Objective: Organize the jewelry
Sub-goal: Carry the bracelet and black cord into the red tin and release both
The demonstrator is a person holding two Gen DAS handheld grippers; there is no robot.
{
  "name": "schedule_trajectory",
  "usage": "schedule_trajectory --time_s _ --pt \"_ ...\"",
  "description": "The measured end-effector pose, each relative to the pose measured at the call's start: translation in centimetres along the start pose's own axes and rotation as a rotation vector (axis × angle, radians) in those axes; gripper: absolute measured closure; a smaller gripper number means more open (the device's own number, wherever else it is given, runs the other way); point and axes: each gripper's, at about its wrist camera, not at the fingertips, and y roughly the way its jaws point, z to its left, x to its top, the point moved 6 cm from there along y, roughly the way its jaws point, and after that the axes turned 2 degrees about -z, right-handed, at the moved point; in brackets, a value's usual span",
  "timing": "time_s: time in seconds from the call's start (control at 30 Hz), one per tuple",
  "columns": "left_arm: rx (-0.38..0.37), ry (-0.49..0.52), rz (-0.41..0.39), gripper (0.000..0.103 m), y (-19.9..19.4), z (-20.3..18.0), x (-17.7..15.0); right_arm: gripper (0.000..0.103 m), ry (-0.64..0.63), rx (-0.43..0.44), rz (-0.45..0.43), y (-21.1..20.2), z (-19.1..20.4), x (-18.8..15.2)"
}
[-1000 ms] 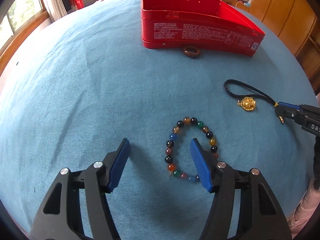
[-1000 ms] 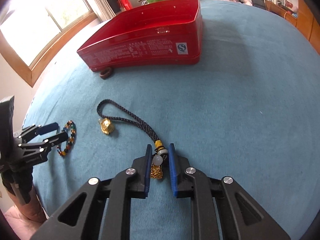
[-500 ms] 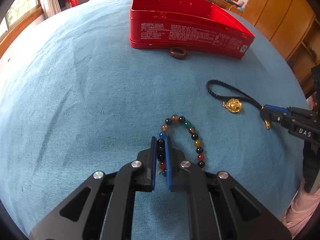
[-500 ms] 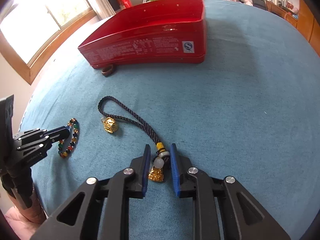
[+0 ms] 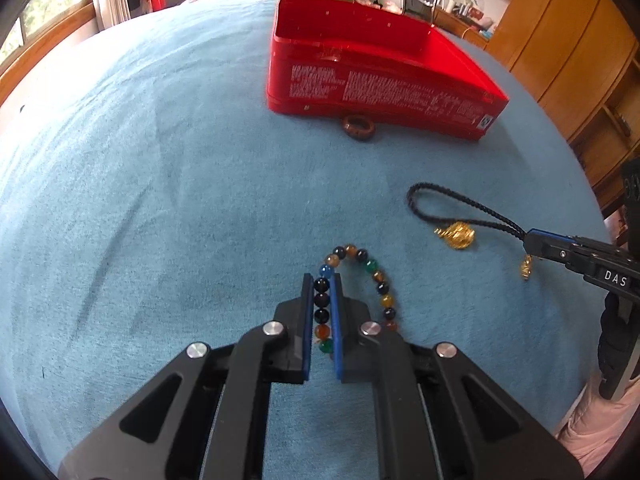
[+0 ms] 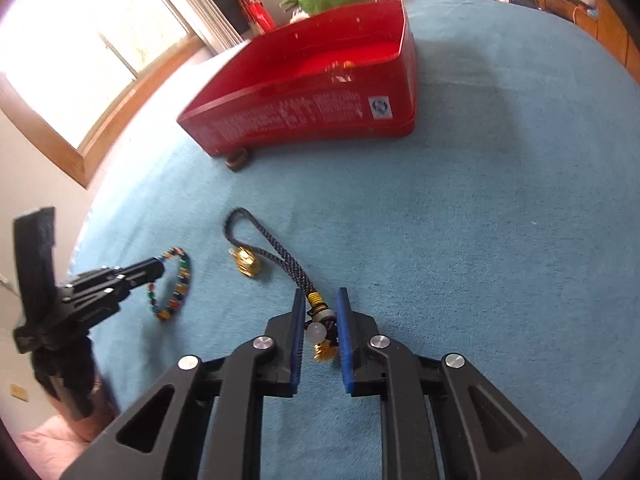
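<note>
Your bead bracelet lies on the blue bedspread, well short of the red tin, and one side of its loop now runs between the pads of your left claw. A second ago that claw stood wide, straddling that side of the loop; it has since closed right down onto the strand, so you have a grip, though only on a few beads while the rest curves out to the right, on or near the cloth. The braided cord charm, with its gold bell, trails away from your right claw, whose jaws have just narrowed again and sit all but closed on the tassel end with the pale bead between them. A brown ring rests against the foot of the tin, untouched. With both pieces pinched, the picking-up looks done; what likely remains is the lift and carry to the open tin. Expect both pieces to dangle and swing from their pinch points.
</note>
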Motion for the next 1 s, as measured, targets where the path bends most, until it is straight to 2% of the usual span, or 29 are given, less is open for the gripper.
schedule_trajectory --time_s 0.43,0.77,1.0 --pt "-0.035 0.024 -0.108 0.097 -4.6 -1.2 2.8 0.088 -0.003 -0.025 -0.128 -4.6 0.0 3.4" --pt "-0.042 0.049 -0.172 0.097 -6.2 -3.0 7.4 0.088 -0.03 -0.033 -0.173 -5.9 0.9 6.6" --pt "-0.038 0.056 -0.188 0.097 -6.2 -3.8 10.9 0.088 -0.046 -0.037 -0.216 -7.4 1.6 9.7"
